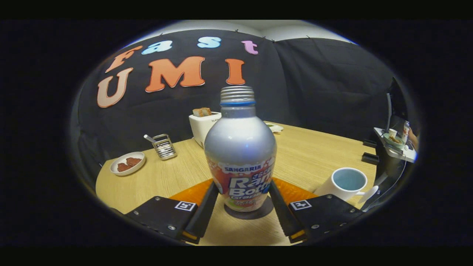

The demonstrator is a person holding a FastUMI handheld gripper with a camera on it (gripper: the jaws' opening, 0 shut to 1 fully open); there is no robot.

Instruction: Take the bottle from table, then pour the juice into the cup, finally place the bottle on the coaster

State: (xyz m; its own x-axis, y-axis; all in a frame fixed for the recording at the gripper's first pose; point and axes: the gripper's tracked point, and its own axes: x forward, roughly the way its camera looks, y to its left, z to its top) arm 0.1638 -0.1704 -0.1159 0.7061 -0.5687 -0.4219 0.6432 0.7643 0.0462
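A silver bottle (pixel 240 147) with a colourful label and an uncapped threaded neck stands upright between my fingers. Its base rests on a dark round coaster (pixel 258 214), which lies over an orange mat (pixel 190 194). My gripper (pixel 244 186) is shut on the bottle, one finger pressing each side of the lower label. A white cup (pixel 345 183) with a pale blue inside stands on the wooden table (pixel 317 155), just right of the right finger, its handle pointing right.
Beyond the bottle stands a white toaster (pixel 201 127) holding toast. Left of it are a metal rack (pixel 163 146) with a utensil and a white plate (pixel 127 163) of brown food. A small dish (pixel 275 128) lies behind the bottle. A side shelf (pixel 395 147) with clutter stands far right.
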